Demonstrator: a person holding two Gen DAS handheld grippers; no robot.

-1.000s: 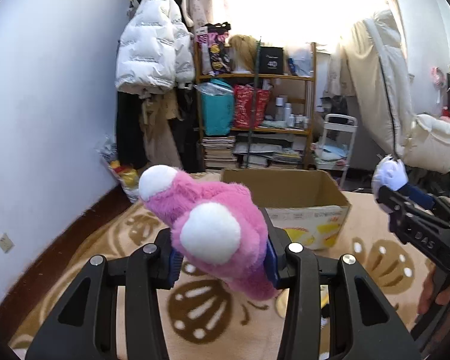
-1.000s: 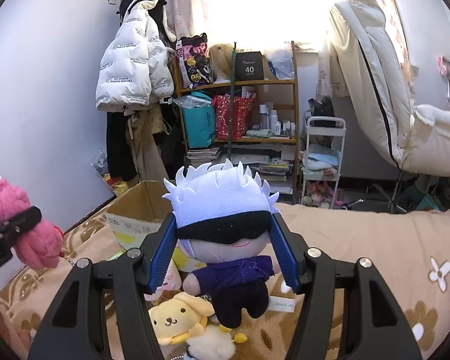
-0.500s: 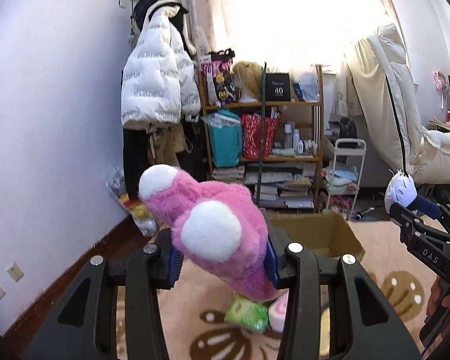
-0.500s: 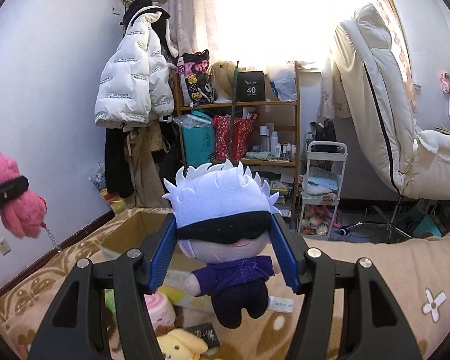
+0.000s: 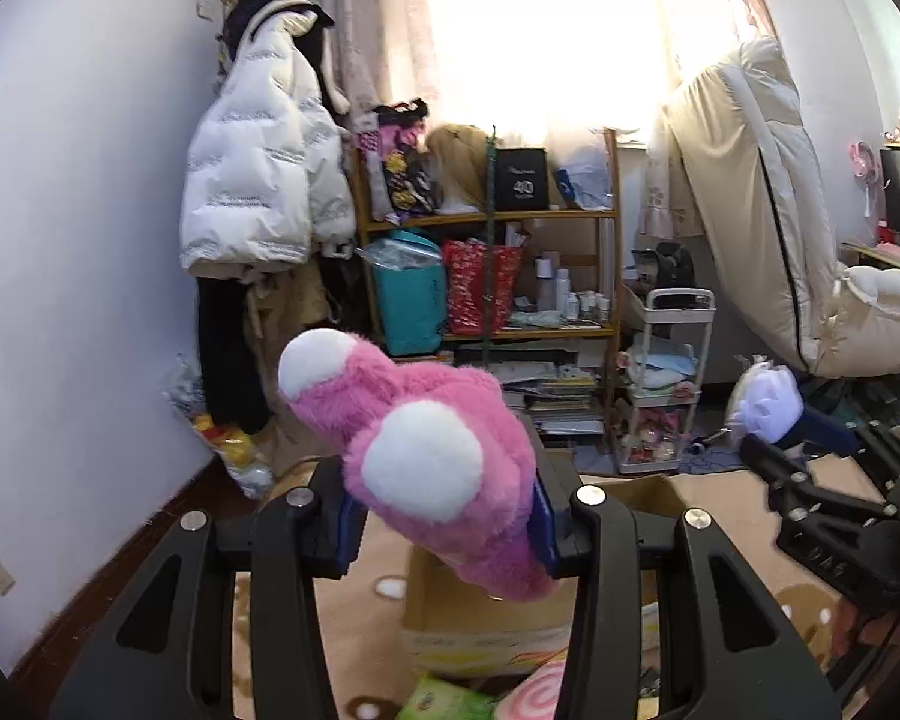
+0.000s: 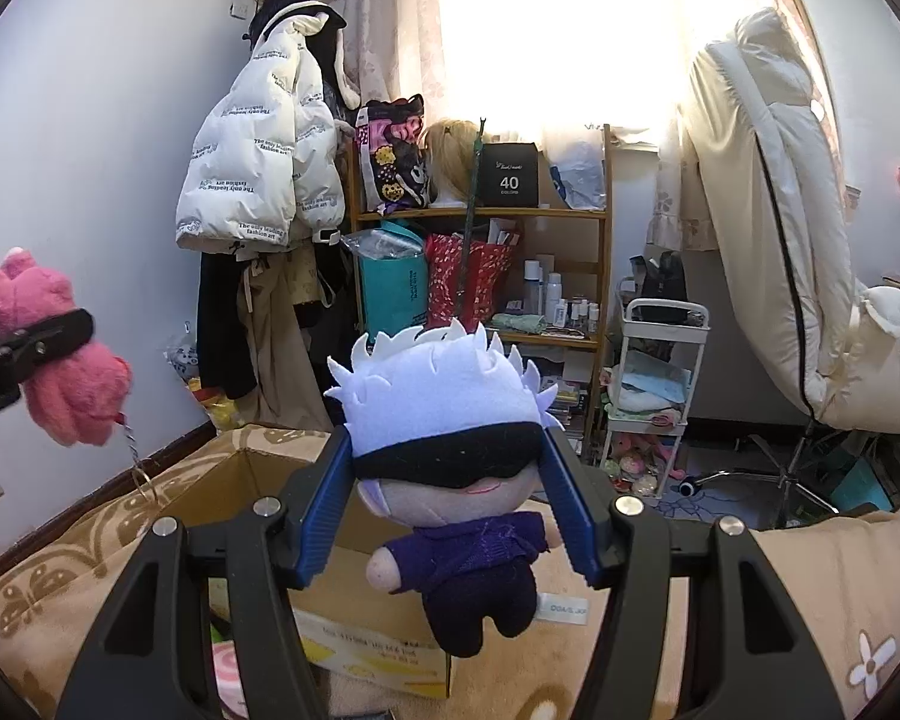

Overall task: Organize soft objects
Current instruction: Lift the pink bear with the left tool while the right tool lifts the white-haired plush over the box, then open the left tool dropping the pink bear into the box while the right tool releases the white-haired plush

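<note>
My left gripper (image 5: 444, 516) is shut on a fluffy pink plush toy (image 5: 426, 444) with white paw pads, held in the air above an open cardboard box (image 5: 480, 630). Seen from the right wrist, the same pink plush (image 6: 60, 348) hangs at the far left with a key ring dangling. My right gripper (image 6: 444, 510) is shut on the head of a white-haired doll (image 6: 450, 456) with a black blindfold and dark purple clothes, over the near side of the box (image 6: 354, 648). From the left wrist, that doll (image 5: 762, 402) shows at the right.
The box stands on a beige patterned blanket (image 6: 822, 612). A green packet (image 5: 444, 702) and a pink swirl toy (image 5: 540, 690) lie in front of it. Behind are a cluttered wooden shelf (image 5: 492, 276), hanging coats (image 5: 264, 192), a white trolley (image 6: 654, 396) and a cream chair (image 6: 780, 240).
Both grippers have risen and advanced toward the box with their toys still held. The box has dropped lower in both views and more of the room behind shows.
</note>
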